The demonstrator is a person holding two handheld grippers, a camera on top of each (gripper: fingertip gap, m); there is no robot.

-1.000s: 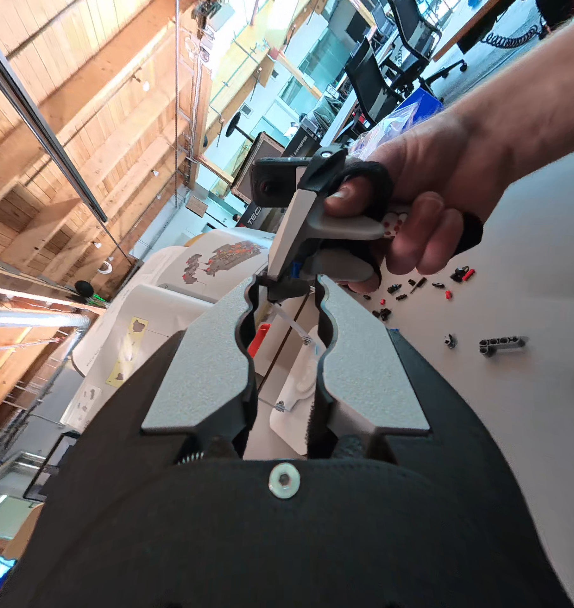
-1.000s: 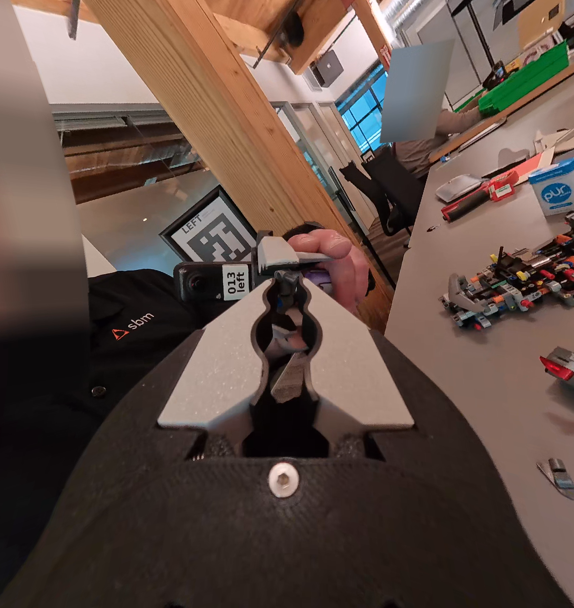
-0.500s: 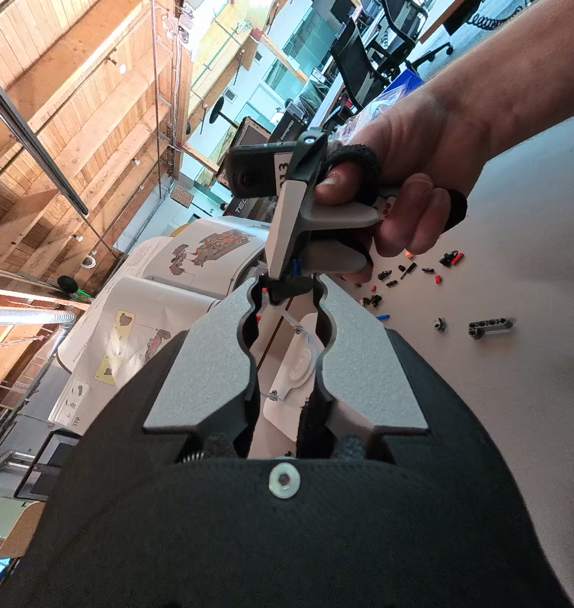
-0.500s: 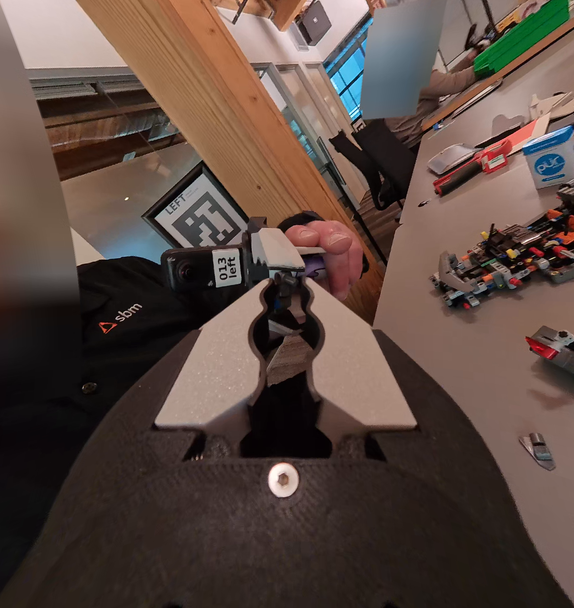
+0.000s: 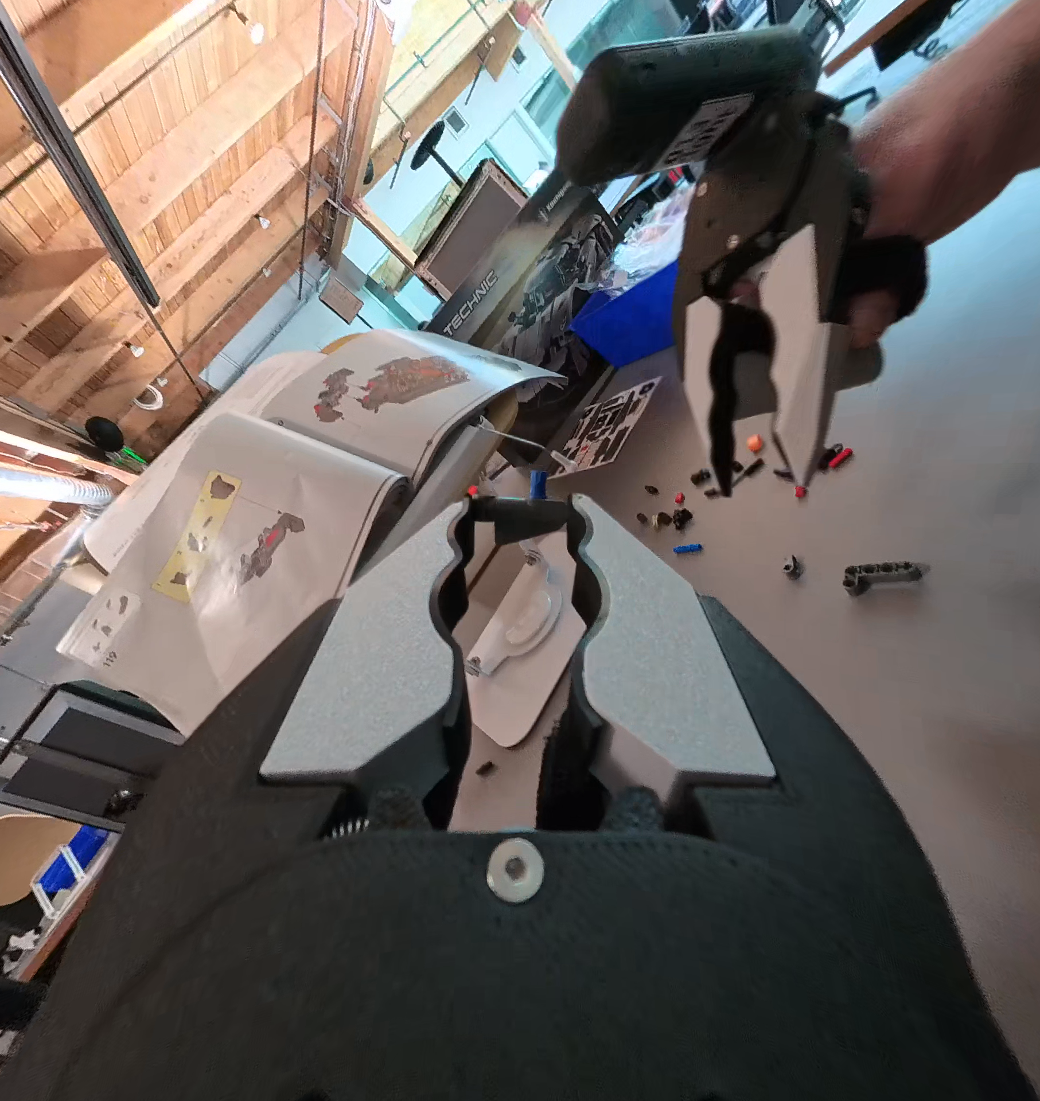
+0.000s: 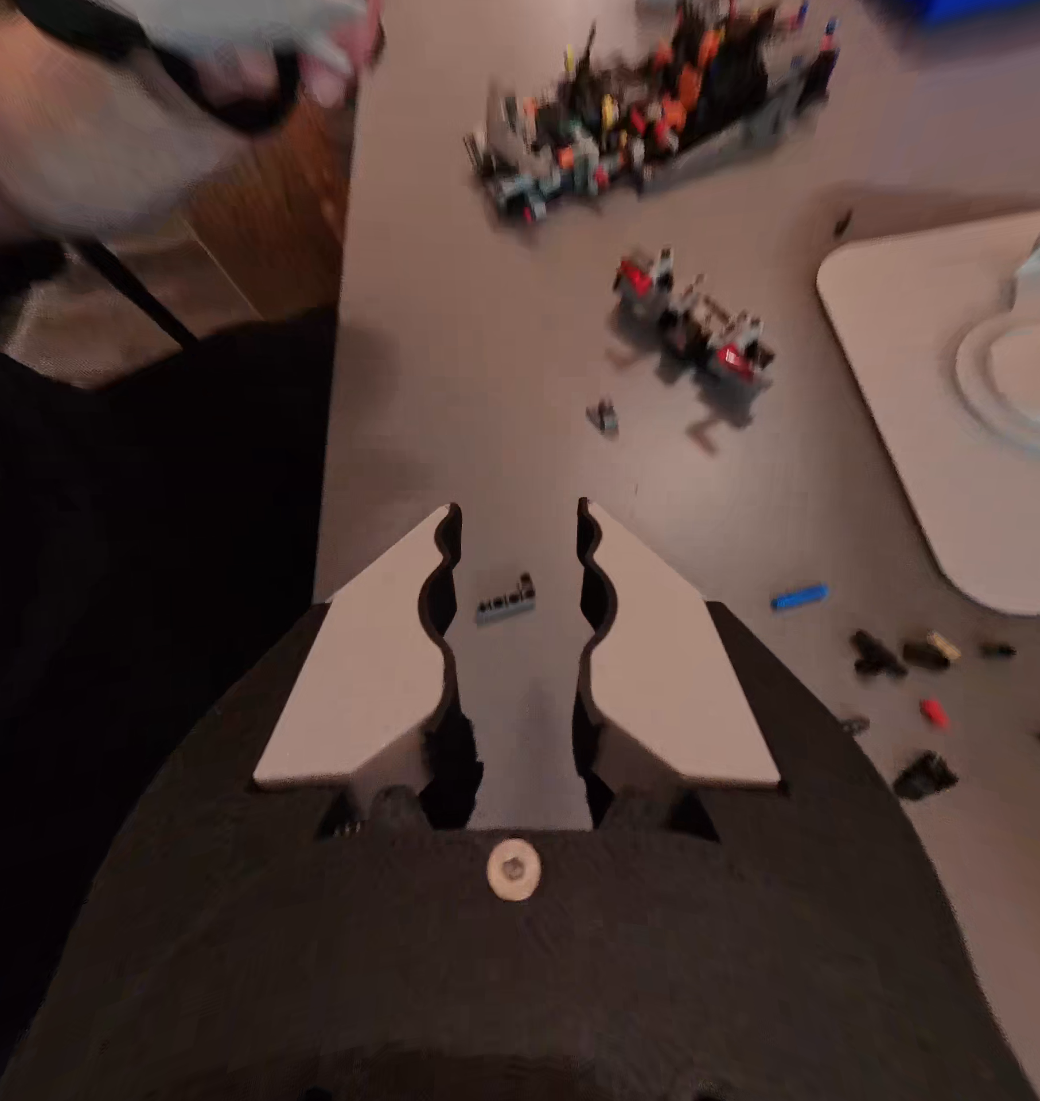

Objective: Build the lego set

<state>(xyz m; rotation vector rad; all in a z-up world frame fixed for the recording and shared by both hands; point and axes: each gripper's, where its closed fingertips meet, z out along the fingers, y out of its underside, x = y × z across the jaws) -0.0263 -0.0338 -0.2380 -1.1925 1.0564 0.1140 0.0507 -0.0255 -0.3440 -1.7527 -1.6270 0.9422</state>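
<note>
My left gripper (image 5: 520, 513) is shut on a small black lego piece (image 5: 523, 517) with a blue pin (image 5: 537, 481) standing up from it, held above the table. My right gripper (image 6: 518, 506) is open and empty and points down at the grey table. A grey beam (image 6: 505, 602) lies on the table below the gap between its fingers. In the left wrist view the right gripper (image 5: 764, 485) hangs open over scattered small black and red pieces (image 5: 678, 517). The large multicoloured lego build (image 6: 642, 119) and a smaller grey and red assembly (image 6: 690, 322) lie farther off. The right wrist view is blurred.
An open instruction booklet (image 5: 326, 476), the set's box (image 5: 535, 268) and a sticker sheet (image 5: 612, 429) lie at the far side. A white stand base (image 6: 952, 417) sits at the right. A blue pin (image 6: 799, 597) and loose black and red pieces (image 6: 899, 652) lie nearby. The table edge (image 6: 335, 417) is at the left. Left tips and right tips are each some 30 centimeters from the large multicoloured lego build (image 6: 642, 119).
My right gripper has opened, pulled away from the left gripper's tips and swung down towards the table. My left gripper still holds the black piece, which now shows the blue pin.
</note>
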